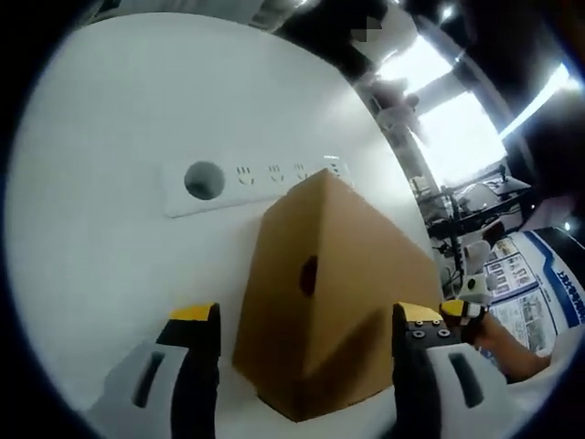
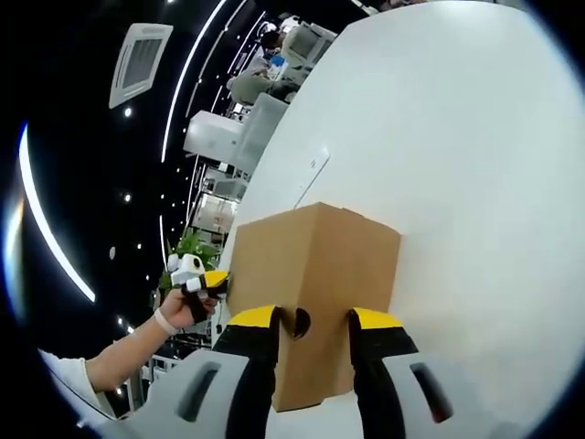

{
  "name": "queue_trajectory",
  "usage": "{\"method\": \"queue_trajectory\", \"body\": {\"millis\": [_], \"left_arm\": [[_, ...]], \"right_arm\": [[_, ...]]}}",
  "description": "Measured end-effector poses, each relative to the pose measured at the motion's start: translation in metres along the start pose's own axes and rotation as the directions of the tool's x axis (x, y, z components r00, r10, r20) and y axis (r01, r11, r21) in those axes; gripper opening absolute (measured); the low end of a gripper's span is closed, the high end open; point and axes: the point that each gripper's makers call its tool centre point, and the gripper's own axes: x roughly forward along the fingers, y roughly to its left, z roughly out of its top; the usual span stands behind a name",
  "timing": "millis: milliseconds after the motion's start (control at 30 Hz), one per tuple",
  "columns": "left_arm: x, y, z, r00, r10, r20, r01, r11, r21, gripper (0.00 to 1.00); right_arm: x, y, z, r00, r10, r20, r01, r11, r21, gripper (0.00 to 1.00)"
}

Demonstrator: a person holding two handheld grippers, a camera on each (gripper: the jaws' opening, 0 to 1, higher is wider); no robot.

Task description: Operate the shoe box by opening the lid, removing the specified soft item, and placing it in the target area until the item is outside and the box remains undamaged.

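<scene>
A brown cardboard shoe box point(image 1: 338, 302) stands shut on the white table point(image 1: 110, 183), a round finger hole point(image 1: 309, 274) in its near end. My left gripper point(image 1: 306, 315) is open wide, its yellow-tipped jaws framing the box's near corner. The right gripper point(image 1: 468, 300), held by a hand, shows at the box's right side. In the right gripper view the box point(image 2: 315, 265) sits just beyond my right gripper point(image 2: 306, 318), which is open with a narrower gap; a finger hole point(image 2: 298, 323) lies between its tips. The left gripper point(image 2: 194, 274) is at the box's left edge.
A white power strip point(image 1: 247, 178) with a round button lies on the table behind the box. Beyond the table's far edge are desks, bright windows and printed posters point(image 1: 530, 283). In the right gripper view, a person's forearm point(image 2: 119, 357) reaches in at lower left.
</scene>
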Motion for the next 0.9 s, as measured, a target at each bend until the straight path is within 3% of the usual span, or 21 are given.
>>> {"method": "queue_trajectory", "body": {"millis": [367, 733, 900], "left_arm": [[0.004, -0.001, -0.007, 1.000, -0.028, -0.014, 0.027, 0.999, -0.031, 0.77], [0.005, -0.014, -0.013, 0.996, -0.087, -0.012, 0.087, 0.994, -0.061, 0.66], [0.004, -0.021, -0.014, 0.995, -0.094, -0.013, 0.093, 0.993, -0.067, 0.66]], "right_arm": [[-0.001, 0.003, -0.001, 1.000, 0.009, 0.004, -0.009, 1.000, 0.003, 0.30], [-0.003, 0.005, -0.002, 1.000, 0.012, 0.011, -0.012, 1.000, 0.005, 0.30], [-0.003, 0.003, -0.001, 1.000, 0.013, 0.014, -0.013, 1.000, 0.004, 0.30]]}}
